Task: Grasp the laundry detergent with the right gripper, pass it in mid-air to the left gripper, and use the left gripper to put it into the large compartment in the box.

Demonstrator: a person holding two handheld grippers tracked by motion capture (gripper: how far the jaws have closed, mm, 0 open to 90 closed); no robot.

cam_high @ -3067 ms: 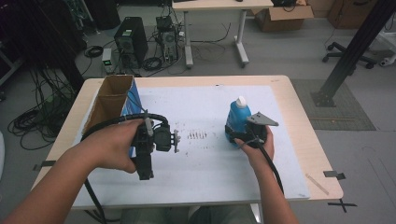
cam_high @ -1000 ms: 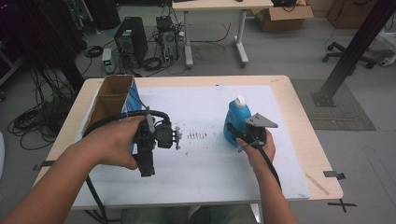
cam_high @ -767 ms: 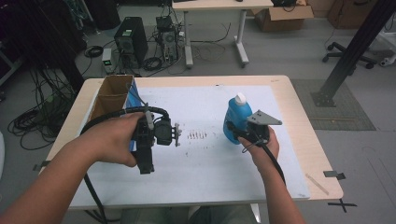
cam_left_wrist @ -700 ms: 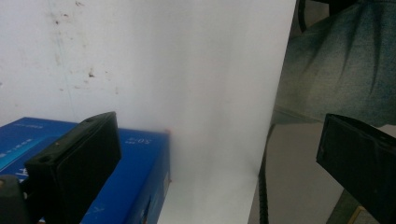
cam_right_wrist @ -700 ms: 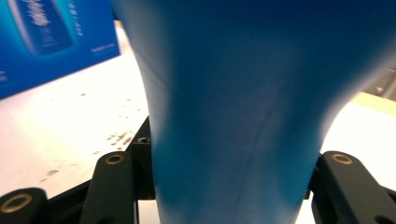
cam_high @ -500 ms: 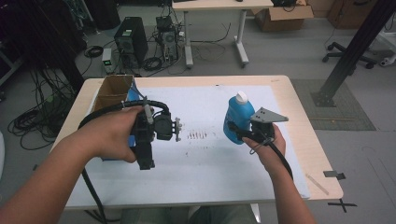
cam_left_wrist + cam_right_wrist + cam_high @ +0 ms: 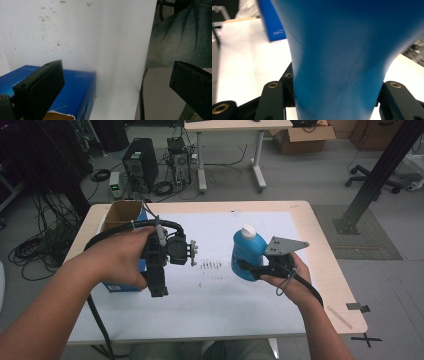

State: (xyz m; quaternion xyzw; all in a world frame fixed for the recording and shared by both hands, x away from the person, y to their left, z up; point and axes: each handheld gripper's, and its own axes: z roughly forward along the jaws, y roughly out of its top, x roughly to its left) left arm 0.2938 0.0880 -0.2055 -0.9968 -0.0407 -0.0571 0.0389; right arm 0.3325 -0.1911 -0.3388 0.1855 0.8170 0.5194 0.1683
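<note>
Presently we log a blue plastic bottle with a white cap [image 7: 248, 251], smooth-walled and waisted, clamped at its lower body by the right gripper [image 7: 245, 268] over the right half of the white paper-covered table [image 7: 240, 305]. We judge the glossy, curved plastic could slide or twist between the flat black jaws if the hold slackens or the hand tilts. The left gripper [image 7: 159, 287] hangs empty, jaws wide apart, near the left edge, above an open blue cardboard box with a brown inside [image 7: 120, 215]. We judge a careless swing could knock this light box. Small dark marks [image 7: 210, 265] speckle the matte sheet mid-table.
</note>
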